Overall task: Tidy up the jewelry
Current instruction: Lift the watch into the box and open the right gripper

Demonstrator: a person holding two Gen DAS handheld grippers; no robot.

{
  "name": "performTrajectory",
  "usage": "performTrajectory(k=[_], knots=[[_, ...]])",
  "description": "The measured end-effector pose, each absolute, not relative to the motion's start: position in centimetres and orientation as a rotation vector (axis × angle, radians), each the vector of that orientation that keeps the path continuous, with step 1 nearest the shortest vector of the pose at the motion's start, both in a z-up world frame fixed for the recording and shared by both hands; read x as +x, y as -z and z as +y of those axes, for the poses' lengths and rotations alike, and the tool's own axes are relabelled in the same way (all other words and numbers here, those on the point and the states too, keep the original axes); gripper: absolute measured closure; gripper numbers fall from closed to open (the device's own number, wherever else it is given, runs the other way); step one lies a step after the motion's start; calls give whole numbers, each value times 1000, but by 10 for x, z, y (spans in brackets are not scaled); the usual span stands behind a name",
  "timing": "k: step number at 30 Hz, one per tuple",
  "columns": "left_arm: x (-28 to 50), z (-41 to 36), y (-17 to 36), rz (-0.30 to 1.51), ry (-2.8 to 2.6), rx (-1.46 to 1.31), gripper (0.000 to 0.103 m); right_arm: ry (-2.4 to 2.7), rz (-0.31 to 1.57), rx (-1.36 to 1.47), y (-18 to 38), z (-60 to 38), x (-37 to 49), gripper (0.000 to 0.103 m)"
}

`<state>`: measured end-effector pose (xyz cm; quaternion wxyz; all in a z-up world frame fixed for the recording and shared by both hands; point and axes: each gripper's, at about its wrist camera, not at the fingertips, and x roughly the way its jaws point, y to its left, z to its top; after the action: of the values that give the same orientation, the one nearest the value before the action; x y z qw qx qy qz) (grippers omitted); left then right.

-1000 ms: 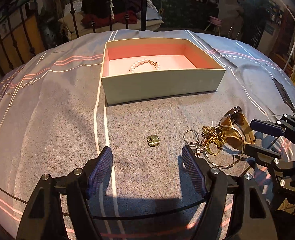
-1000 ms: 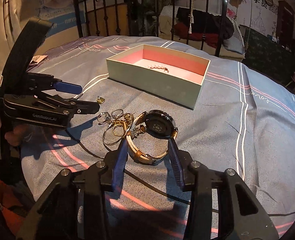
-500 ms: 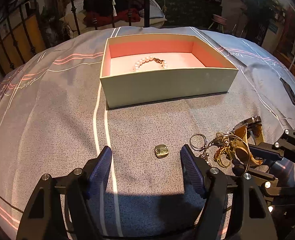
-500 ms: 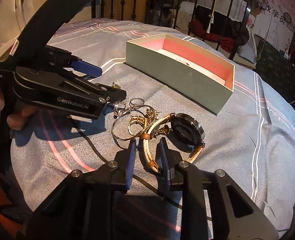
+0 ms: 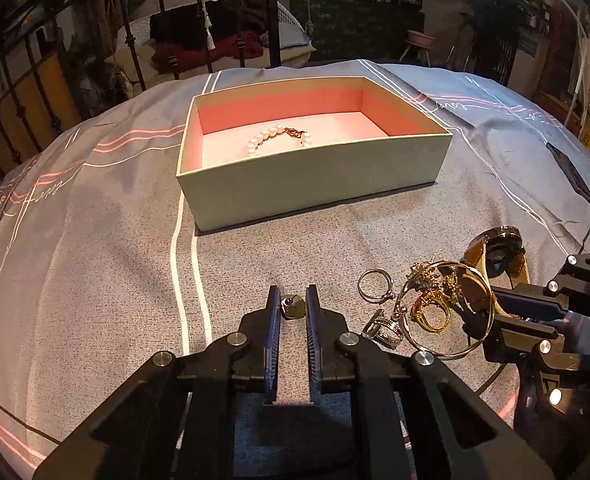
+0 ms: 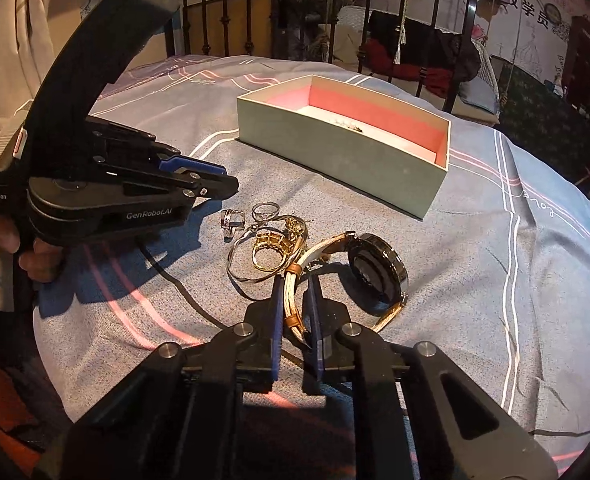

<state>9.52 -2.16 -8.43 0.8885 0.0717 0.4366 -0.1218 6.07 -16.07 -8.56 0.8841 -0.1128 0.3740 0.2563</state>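
A pale green box with a pink inside stands on the bed and holds a pearl bracelet; the box also shows in the right wrist view. My left gripper is shut on a small gold charm lying on the cover. My right gripper is shut on the tan strap of a watch. Beside the watch lies a pile of gold and silver rings and a bangle, also seen in the left wrist view.
The grey striped bed cover bulges and slopes away on all sides. A black iron bed frame stands behind the box. The left gripper's body sits close left of the jewelry pile.
Both grippers moved forward and closed: the left one onto the gold charm, the right one onto the watch strap.
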Motion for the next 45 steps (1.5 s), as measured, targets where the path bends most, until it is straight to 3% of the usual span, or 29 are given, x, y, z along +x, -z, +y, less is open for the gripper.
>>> performTrajectory(k=[12,45], knots=[[101,-3,60,894,272,14,91,-602,750,30,59,-189,76,92],[152,-26,-27,691,269,9,91,-542,518,31,-37,-177,161,92]])
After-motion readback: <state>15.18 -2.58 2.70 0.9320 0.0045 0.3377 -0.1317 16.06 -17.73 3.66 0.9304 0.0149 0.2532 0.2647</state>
